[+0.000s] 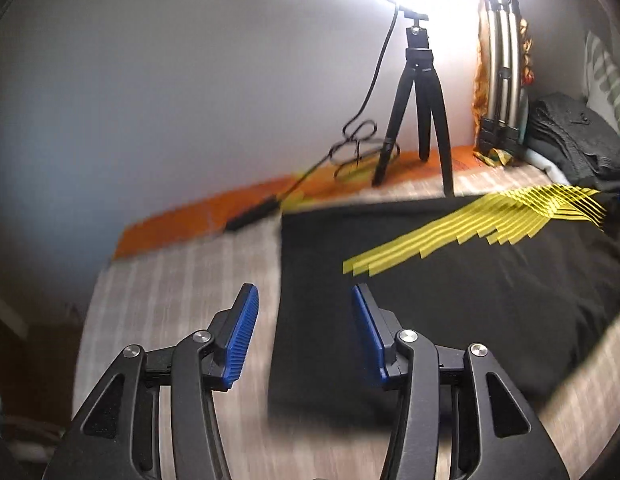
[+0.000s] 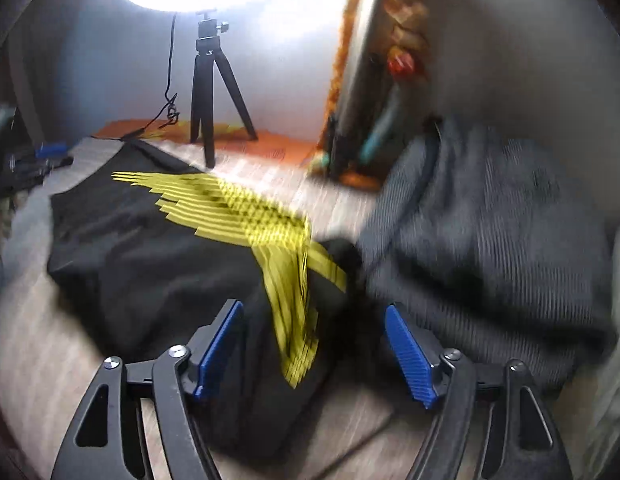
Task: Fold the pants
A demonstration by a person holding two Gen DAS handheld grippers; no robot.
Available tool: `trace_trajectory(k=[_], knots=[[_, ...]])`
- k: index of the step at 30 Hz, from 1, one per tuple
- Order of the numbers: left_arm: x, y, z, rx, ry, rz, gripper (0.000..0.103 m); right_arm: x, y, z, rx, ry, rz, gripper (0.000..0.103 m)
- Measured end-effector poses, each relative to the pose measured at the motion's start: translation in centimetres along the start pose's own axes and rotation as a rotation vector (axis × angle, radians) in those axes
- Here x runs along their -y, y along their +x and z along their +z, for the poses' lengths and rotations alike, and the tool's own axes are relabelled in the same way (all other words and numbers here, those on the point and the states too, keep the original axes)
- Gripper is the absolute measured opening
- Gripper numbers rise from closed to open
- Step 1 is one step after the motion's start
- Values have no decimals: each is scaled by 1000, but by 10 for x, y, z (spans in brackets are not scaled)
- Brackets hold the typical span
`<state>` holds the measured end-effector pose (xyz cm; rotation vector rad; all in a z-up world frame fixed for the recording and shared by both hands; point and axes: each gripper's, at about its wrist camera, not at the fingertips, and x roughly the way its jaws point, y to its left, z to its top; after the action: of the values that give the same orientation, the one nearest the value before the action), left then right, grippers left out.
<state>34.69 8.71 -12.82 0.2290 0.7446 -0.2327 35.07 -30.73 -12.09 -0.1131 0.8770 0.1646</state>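
Black pants (image 1: 430, 300) with yellow stripes (image 1: 470, 228) lie spread flat on a striped beige bed cover (image 1: 181, 280). My left gripper (image 1: 303, 300) is open and empty, just above the pants' left edge. In the right wrist view the same pants (image 2: 149, 256) lie ahead with their yellow stripes (image 2: 245, 212). My right gripper (image 2: 314, 318) is open and empty over the pants' near right end. The left gripper (image 2: 37, 160) shows at the far left of that view.
A black tripod (image 1: 418, 108) with a bright ring light and a cable stands at the back on an orange sheet (image 1: 213, 216). A pile of folded grey clothes (image 2: 490, 232) sits to the right, also in the left wrist view (image 1: 570, 136). A wall is behind.
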Motion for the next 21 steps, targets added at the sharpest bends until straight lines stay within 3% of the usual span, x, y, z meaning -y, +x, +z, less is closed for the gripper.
trace_trajectory(k=[4, 8, 12, 18, 21], knots=[[10, -24, -30, -6, -20, -58, 47, 14, -10, -32, -52, 120, 79, 81], [40, -32, -50, -27, -16, -213, 47, 33, 2, -53, -128, 301, 210, 81], [72, -31, -62, -73, 15, -348, 47, 28, 16, -67, -144, 338, 266, 81], [99, -16, -60, -72, 43, -356, 47, 19, 33, -75, -129, 393, 316, 86], [112, -10, -56, -62, 79, -354, 47, 18, 35, -74, -111, 412, 347, 83]])
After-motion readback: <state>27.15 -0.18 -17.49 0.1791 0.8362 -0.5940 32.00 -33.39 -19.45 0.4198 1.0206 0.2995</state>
